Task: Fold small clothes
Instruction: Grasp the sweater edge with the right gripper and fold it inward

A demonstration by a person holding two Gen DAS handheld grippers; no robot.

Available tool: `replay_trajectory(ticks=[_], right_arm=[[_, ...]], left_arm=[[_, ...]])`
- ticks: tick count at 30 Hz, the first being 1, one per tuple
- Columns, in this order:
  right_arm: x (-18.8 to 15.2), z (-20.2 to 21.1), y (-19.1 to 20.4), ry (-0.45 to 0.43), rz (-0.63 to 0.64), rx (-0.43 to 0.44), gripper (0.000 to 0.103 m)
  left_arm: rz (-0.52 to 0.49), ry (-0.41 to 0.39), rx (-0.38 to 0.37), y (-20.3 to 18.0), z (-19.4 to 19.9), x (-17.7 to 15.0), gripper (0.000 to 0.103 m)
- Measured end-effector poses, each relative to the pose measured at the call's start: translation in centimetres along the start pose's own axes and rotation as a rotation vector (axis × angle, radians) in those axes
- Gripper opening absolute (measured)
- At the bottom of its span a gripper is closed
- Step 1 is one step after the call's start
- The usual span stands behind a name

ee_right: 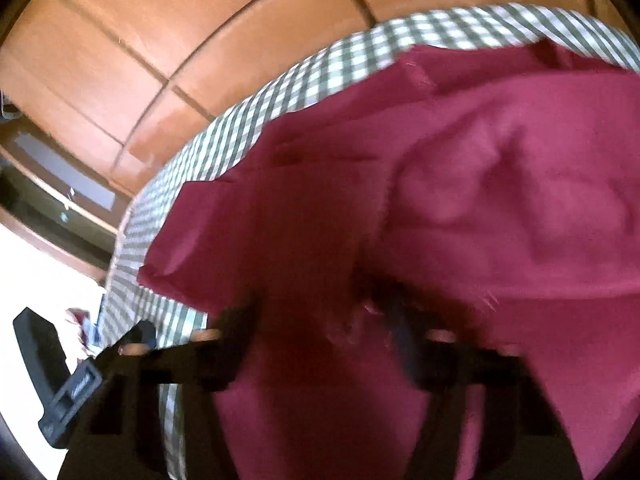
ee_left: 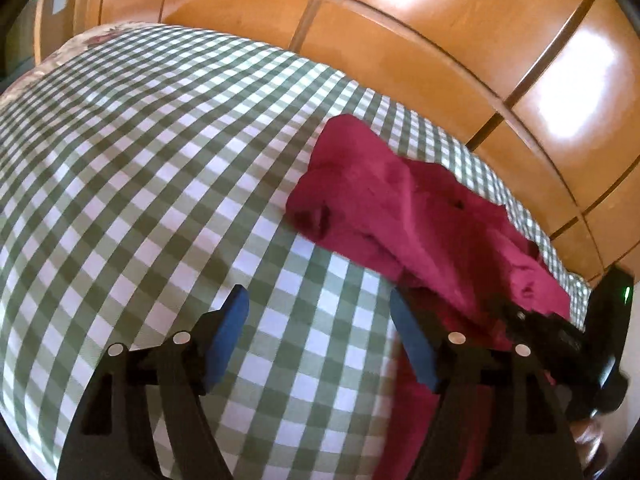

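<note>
Blue-padded left gripper (ee_left: 320, 316) is tilting down, gaping wide and empty over the checked sheet (ee_left: 140, 160); right gripper (ee_right: 320, 336) is pinching shut on one crumpled red garment (ee_left: 400, 208) lying there.

A bed covered with a green-and-white checked sheet (ee_left: 168, 168) fills the scene, its far edge running along a wooden panelled wardrobe front (ee_left: 420, 40). A crumpled dark red garment (ee_left: 392, 208) lies directly on the sheet toward the right, stretching from near the far edge to the near side. The left part of the sheet is bare.
</note>
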State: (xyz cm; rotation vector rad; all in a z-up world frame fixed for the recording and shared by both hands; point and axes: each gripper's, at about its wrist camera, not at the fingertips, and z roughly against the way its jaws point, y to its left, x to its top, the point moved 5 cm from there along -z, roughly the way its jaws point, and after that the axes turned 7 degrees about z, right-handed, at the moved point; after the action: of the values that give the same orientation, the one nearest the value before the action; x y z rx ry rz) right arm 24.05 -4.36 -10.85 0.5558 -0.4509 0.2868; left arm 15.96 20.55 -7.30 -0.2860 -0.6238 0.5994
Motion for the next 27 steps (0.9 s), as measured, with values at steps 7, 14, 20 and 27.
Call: replay_trajectory(ticks=[7,14,20,27], right_arm=[[4.2,9.3,3.0,-0.246,0.196,-0.046,0.005],[5.9,18.1,-1.6,-0.438,0.229,-0.207,0.005],[3.2,20.2,-13.2,-0.415,0.047,-0.398,0.005],[-3.3,14.9,-23.3,-0.238,-0.161,-0.488,0.004]], left_arm=[[-0.042,0.017,0.015,-2.5,-2.0,-1.5,0.077],[-0.026,-0.007,0.117,-4.9,-4.5,-0.5,0.077],[-0.070,0.009,0.188,-5.1,-6.2,-0.9,0.079],[-0.200,-0.006,0.240,-6.4,-6.7,-2.8,0.079]])
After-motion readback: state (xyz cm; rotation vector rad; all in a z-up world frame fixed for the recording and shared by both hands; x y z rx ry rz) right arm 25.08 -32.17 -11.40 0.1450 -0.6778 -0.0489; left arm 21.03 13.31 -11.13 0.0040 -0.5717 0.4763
